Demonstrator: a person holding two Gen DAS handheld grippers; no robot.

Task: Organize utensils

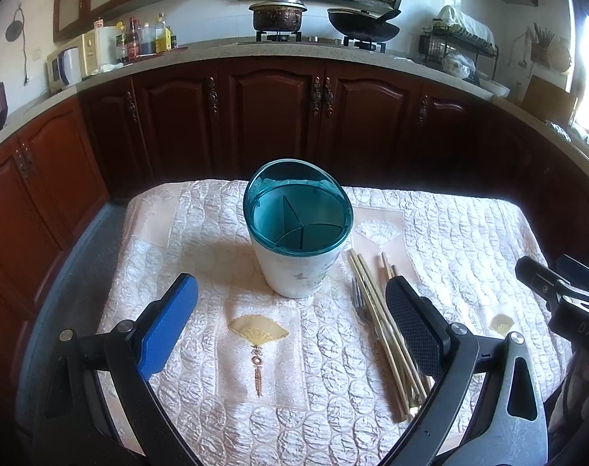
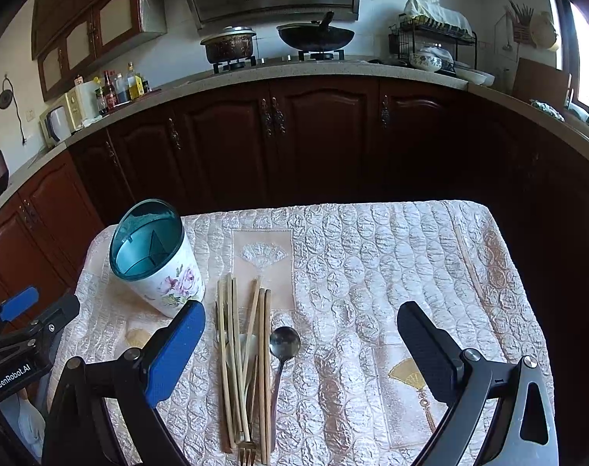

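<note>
Nothing's been picked up yet as far as I can tell. Both grippers hang over the quilted cloth [image 2: 372,256] with jaws spread wide and nothing between them. The right gripper [image 2: 300,343] has the whole pile sitting inside its gap, closer to its blue finger: a loose bundle of chopsticks [image 2: 242,353], a spoon [image 2: 284,343] just right of them, and a fork [image 2: 247,452] whose tines poke out at the near end, tangled in the sticks. The holder [image 1: 297,229] is straight ahead of the left gripper [image 1: 292,312], standing upright, teal rim tilted, with dividers inside and looking empty; from the right gripper it's up and to the left, just beyond the blue finger. My worry is that the sticks overlap and cross, so closing on them could grab only 1 or 2 and scatter the rest, or drag the fork along. Also the holder looks light, so poking utensils in at an angle could tip it unless the left gripper steadies it.
</note>
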